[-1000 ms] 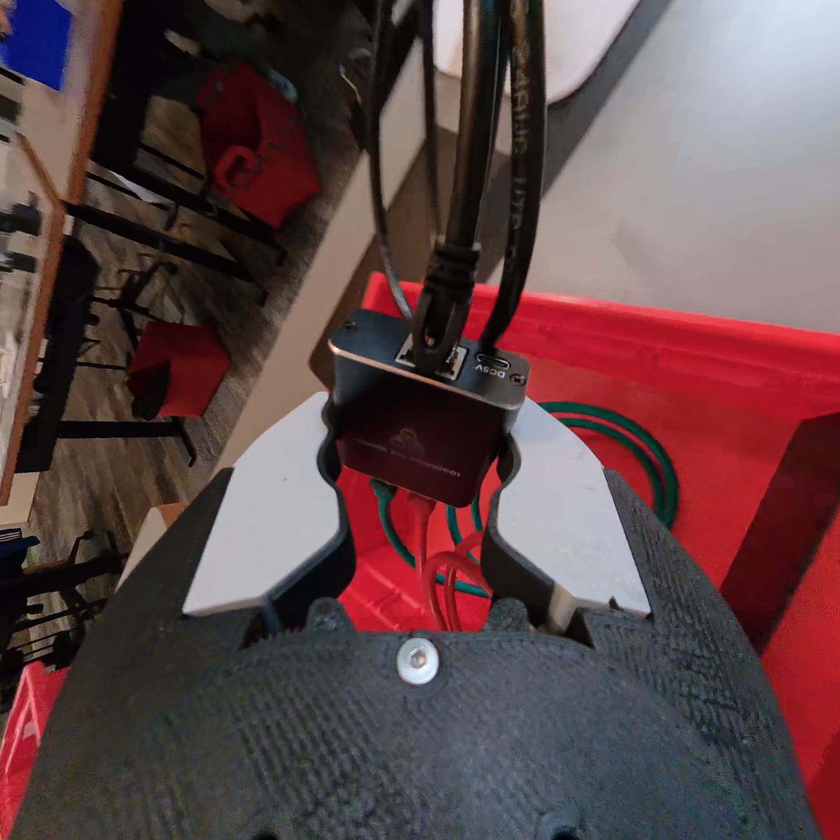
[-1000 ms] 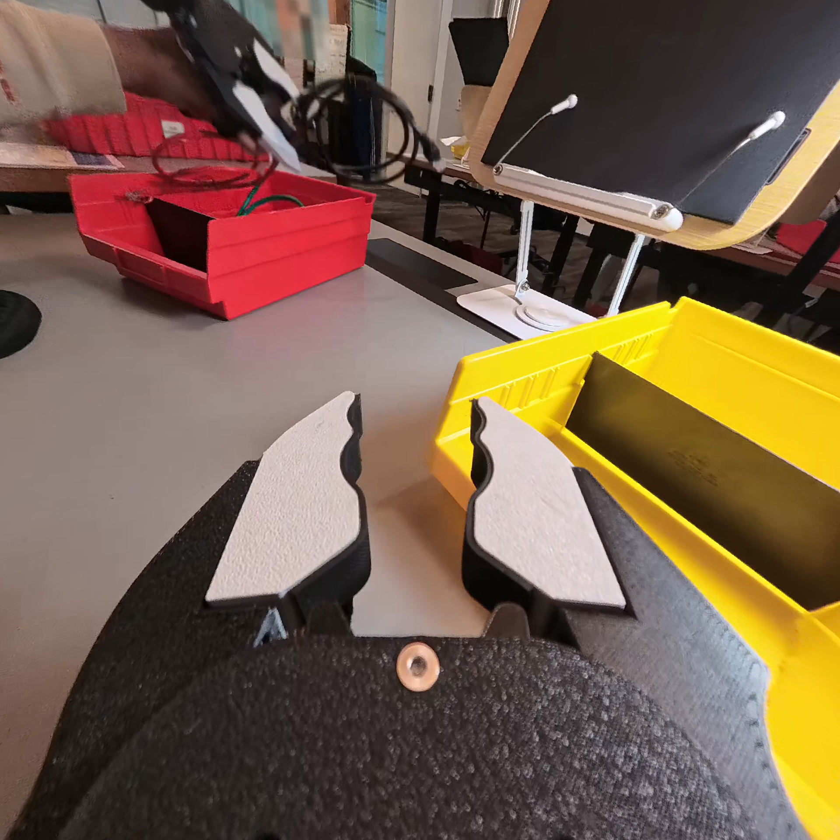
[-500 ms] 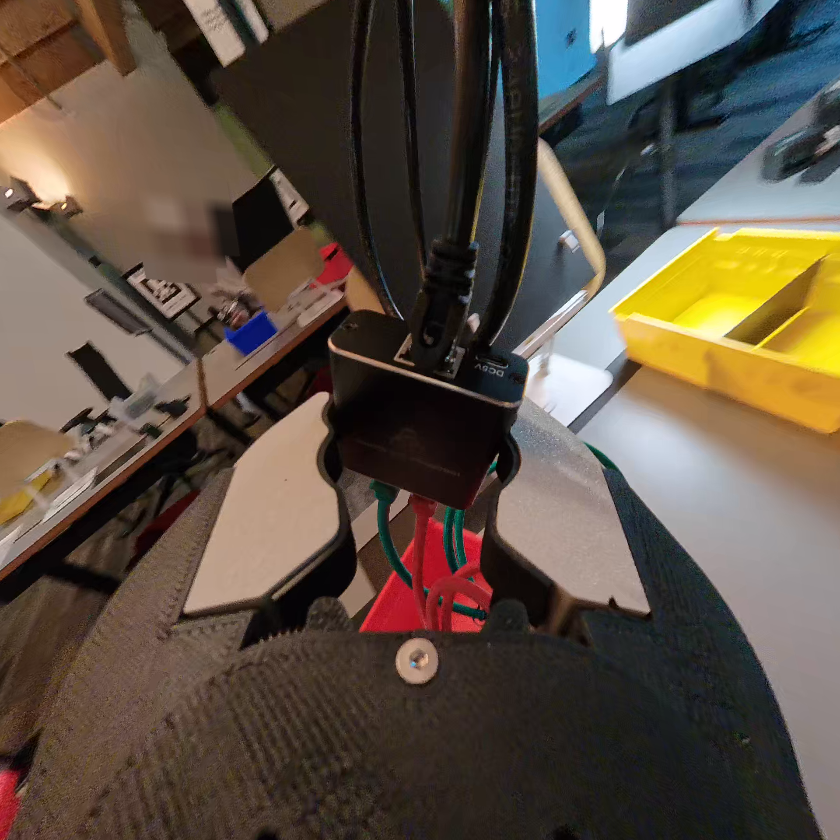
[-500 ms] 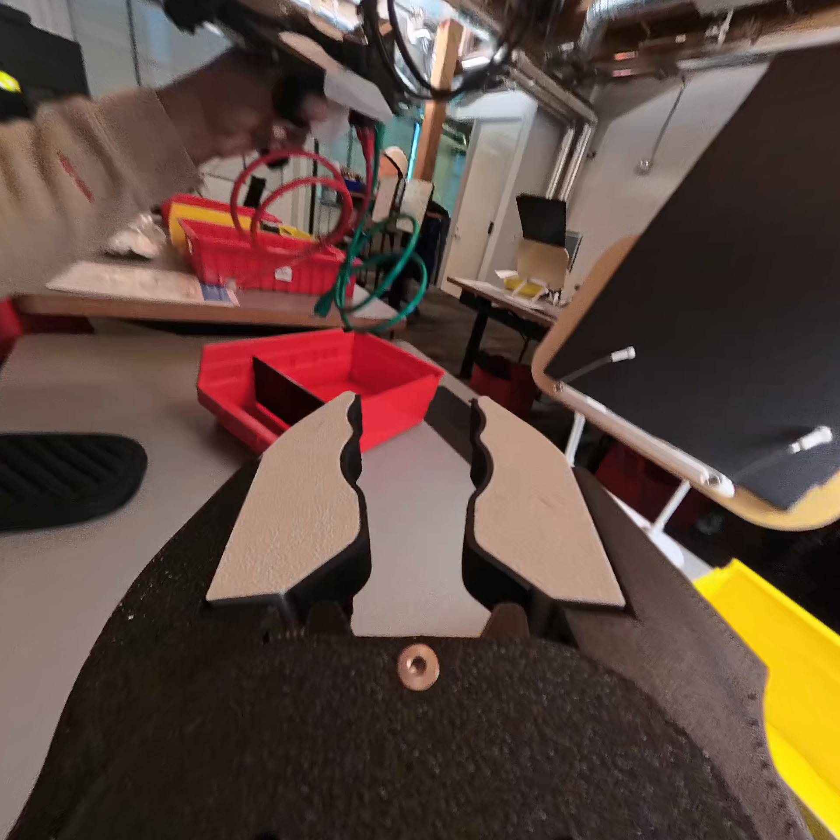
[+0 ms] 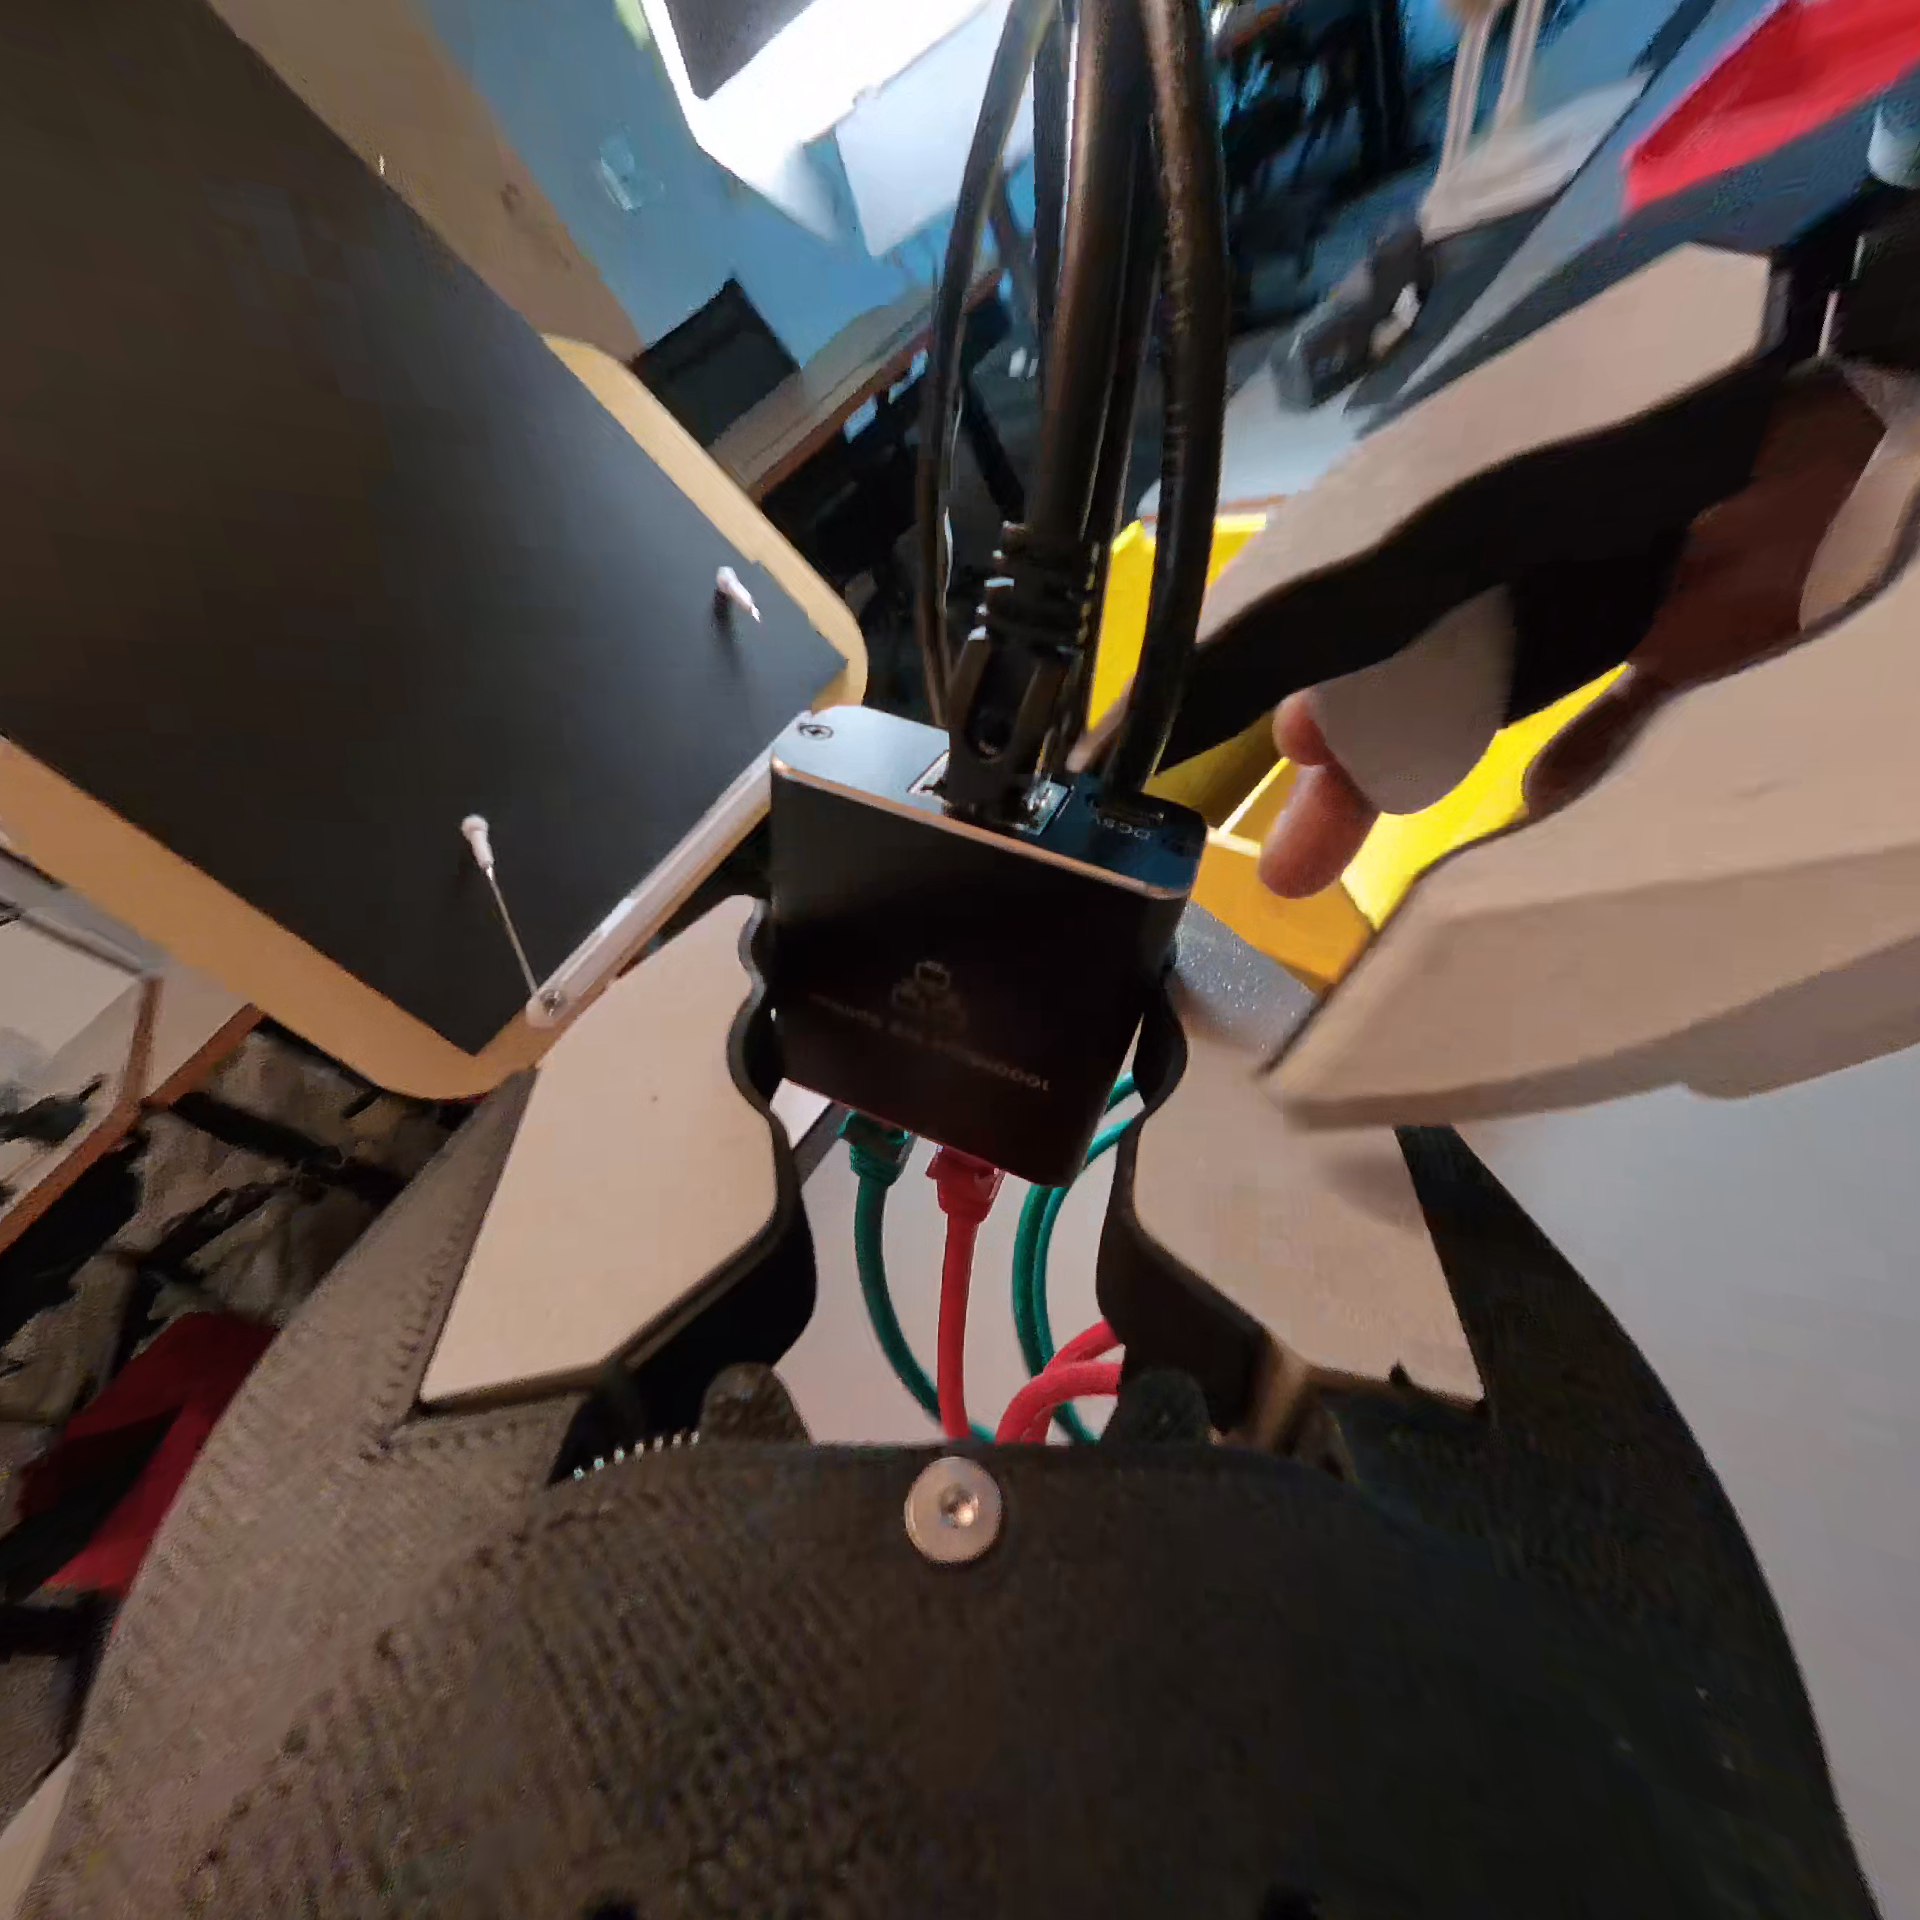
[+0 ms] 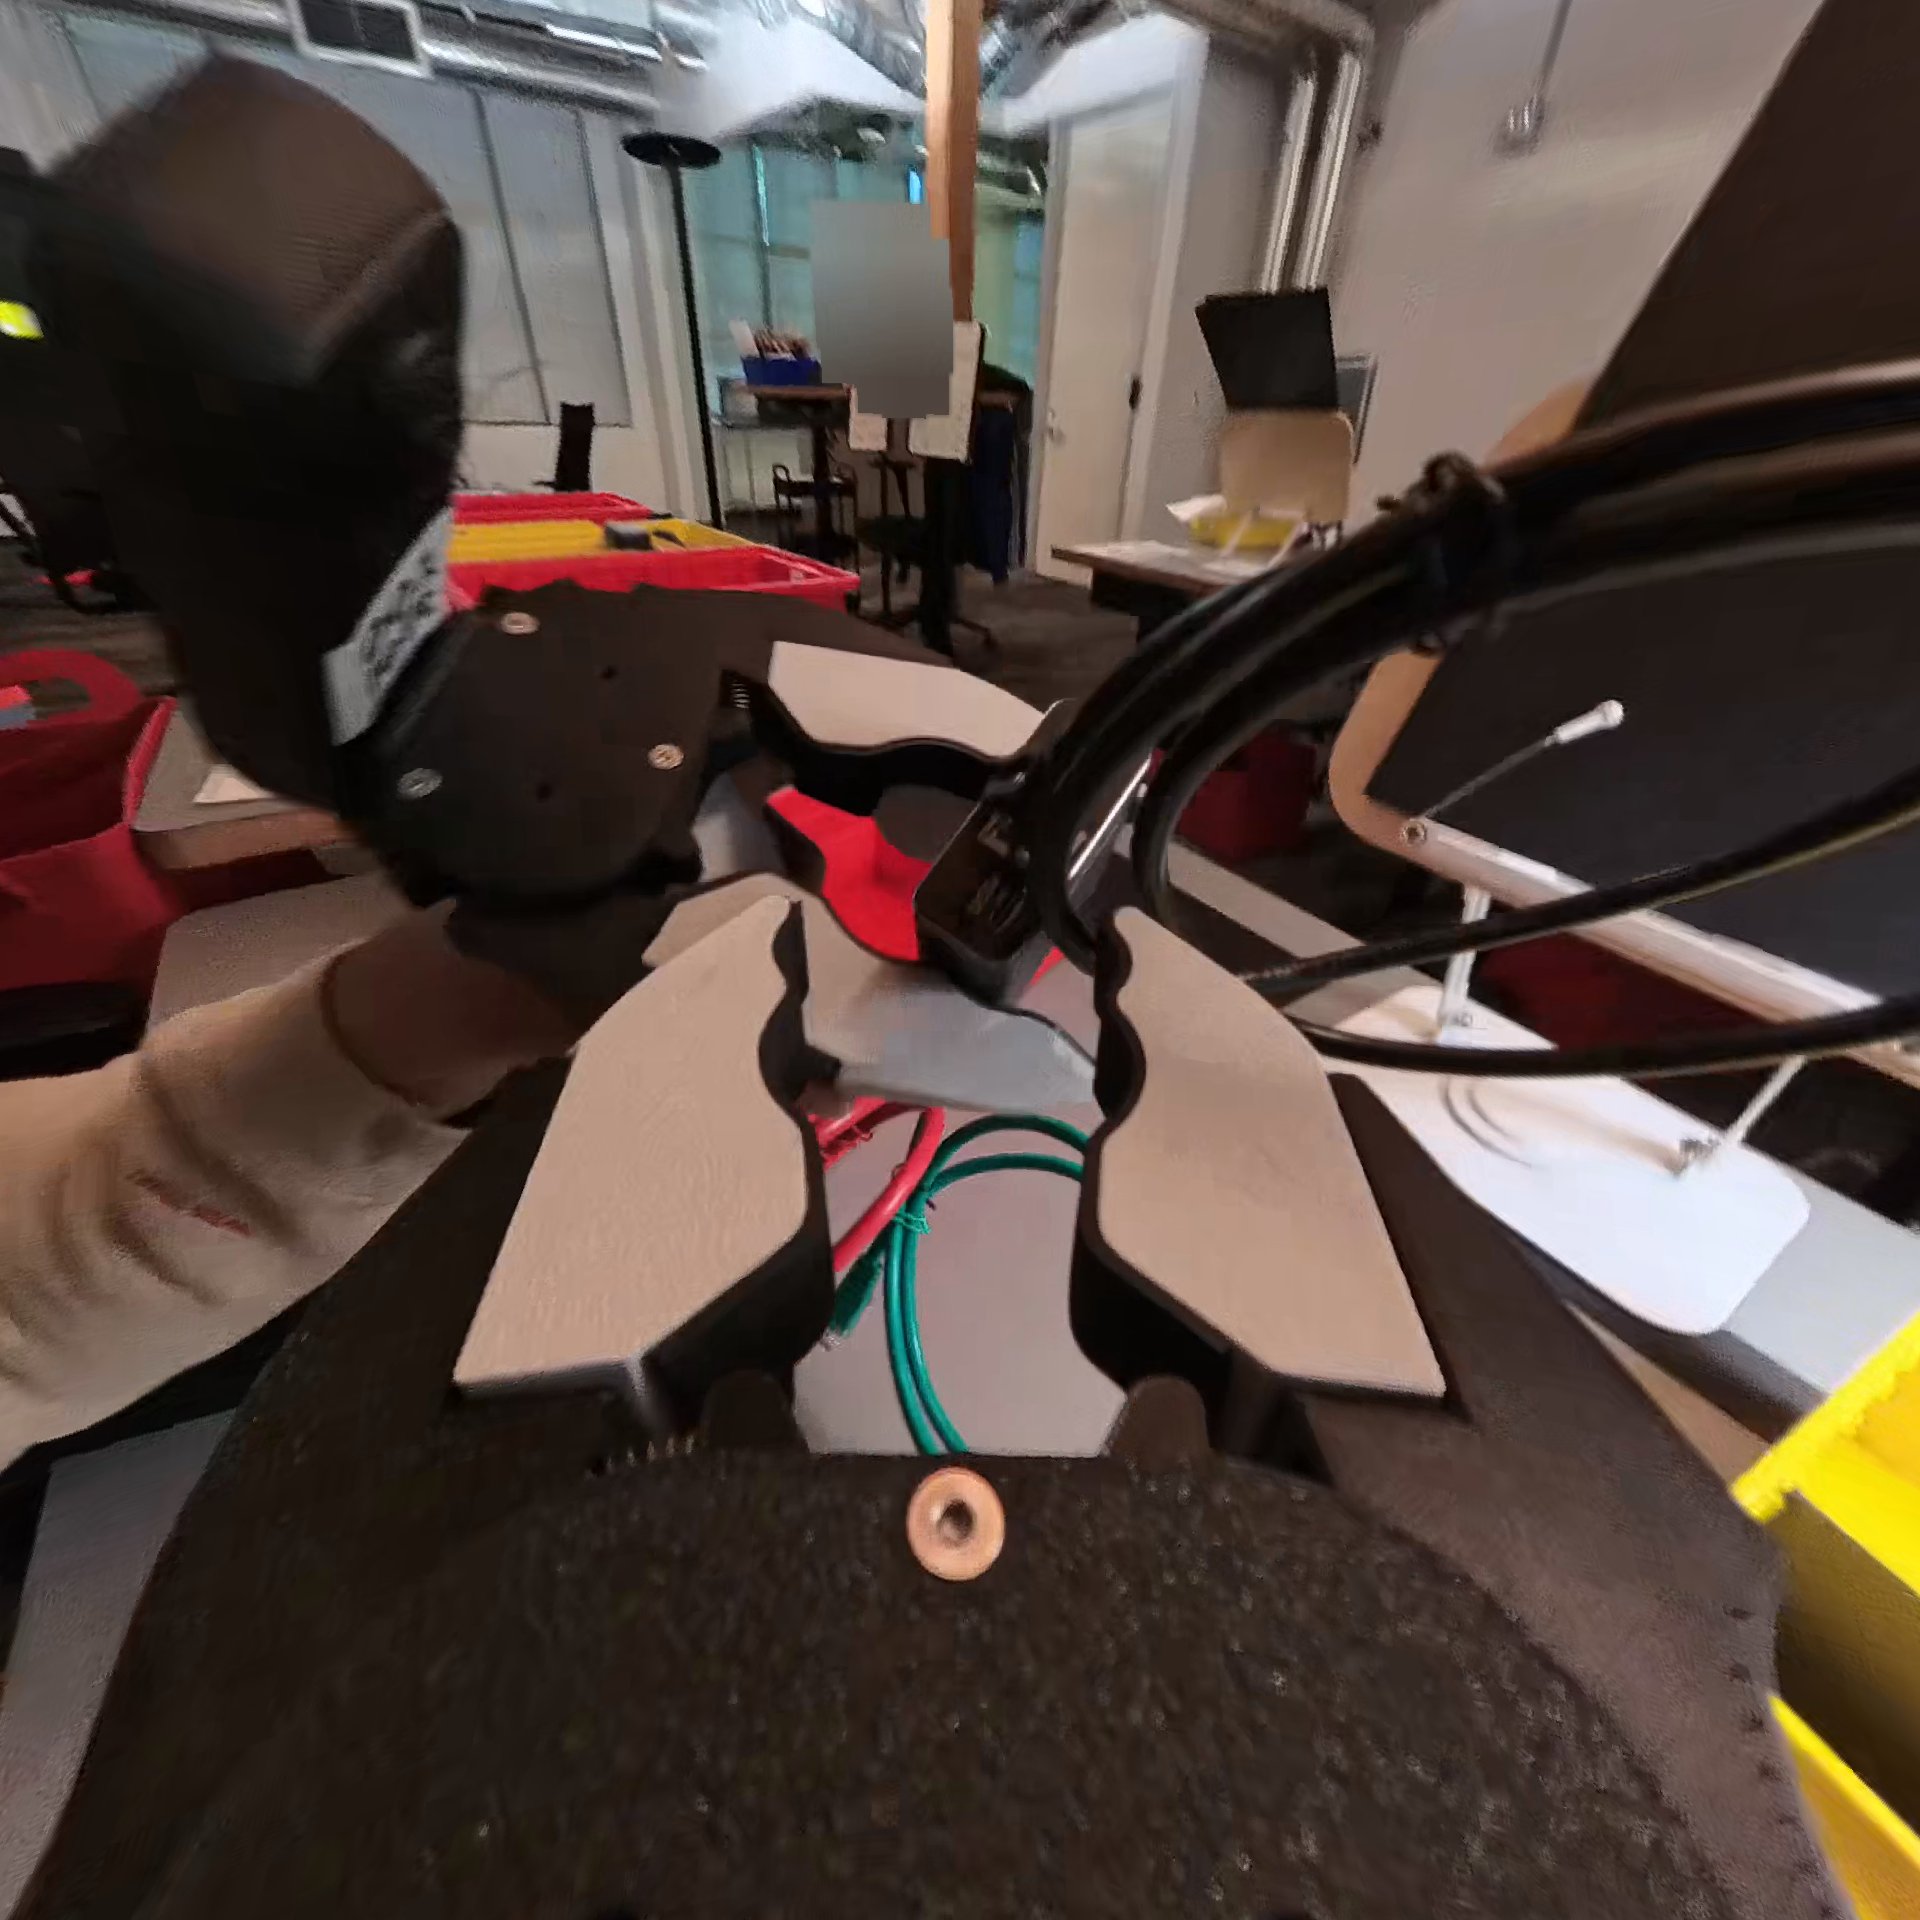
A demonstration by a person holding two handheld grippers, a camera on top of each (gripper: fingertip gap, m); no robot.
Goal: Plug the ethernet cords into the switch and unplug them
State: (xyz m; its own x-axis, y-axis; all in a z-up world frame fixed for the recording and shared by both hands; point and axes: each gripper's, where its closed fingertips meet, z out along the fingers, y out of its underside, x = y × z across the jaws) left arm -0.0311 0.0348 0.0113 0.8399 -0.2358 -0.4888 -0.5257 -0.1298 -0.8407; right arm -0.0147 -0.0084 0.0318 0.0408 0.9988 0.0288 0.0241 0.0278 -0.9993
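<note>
My left gripper (image 5: 964, 935) is shut on a small black switch (image 5: 966, 997) and holds it in the air. Black cables (image 5: 1081, 436) are plugged into its far end. A green cord (image 5: 878, 1268) and a red cord (image 5: 956, 1288) are plugged into its near end and hang down. In the right wrist view my right gripper (image 6: 951, 935) is open, with the switch (image 6: 977, 904) just beyond its fingertips, held by the left gripper (image 6: 540, 748). The green cord (image 6: 914, 1309) and red cord (image 6: 883, 1195) dangle between the right fingers. The right gripper's fingers (image 5: 1662, 935) show beside the switch.
A black board with a tan rim (image 5: 312, 520) stands on a white base (image 6: 1558, 1195) at the table's far side. A yellow bin (image 6: 1849, 1455) is at the right. Red bins (image 6: 62, 894) sit at the left. The grey table (image 5: 1714, 1351) lies below. Some 5 cm of space lies between my two pairs of fingers.
My left gripper lifted the switch and its cords up out of the red bin and swung it toward the right gripper. My right gripper rose and moved up to the switch, still open.
</note>
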